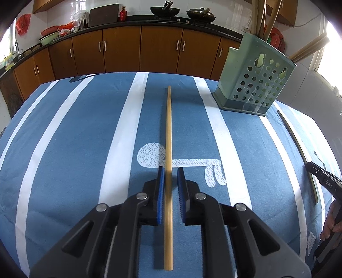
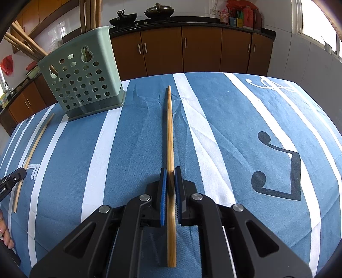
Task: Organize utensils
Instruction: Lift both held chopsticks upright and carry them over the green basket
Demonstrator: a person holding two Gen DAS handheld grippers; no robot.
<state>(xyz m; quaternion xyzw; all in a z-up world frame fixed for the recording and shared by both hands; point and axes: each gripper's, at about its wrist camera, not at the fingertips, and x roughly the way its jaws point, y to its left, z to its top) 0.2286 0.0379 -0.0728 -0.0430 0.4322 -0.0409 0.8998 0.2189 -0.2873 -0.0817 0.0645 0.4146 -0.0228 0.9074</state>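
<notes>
L gripper (image 1: pixel 171 171): jaws narrow, blue pads either side of a chopstick (image 1: pixel 168 136); small gap shows on the right pad, left pad at or nearly at the stick. Real pinch or not: can't tell.
L chopstick: lies lengthwise on the cloth (image 1: pixel 64 149), runs straight away from the camera, far tip pointing toward the cabinets (image 1: pixel 121 49); near end passes back under the gripper body.
R gripper (image 2: pixel 170 170): jaws nearly closed, pads pressed on 2nd chopstick (image 2: pixel 170 128), held partway along its length.
R chopstick: points fwd along the fingers, over the cloth; whether it's lifted or resting can't tell.
Holder (image 1: pixel 254 79): green, perforated, upright on the cloth, far right of L view, far left of R view; several chopsticks already stand in it, leaning out the top.
Cloth: blue w/ white stripes and printed figures, covers the table.
Other gripper: tip of each shows at the edge of the opposite view, w/ fingers (image 1: pixel 330 224) of the person's hand on the handle.
Backgrnd: counter w/ two woks (image 2: pixel 124 19).
</notes>
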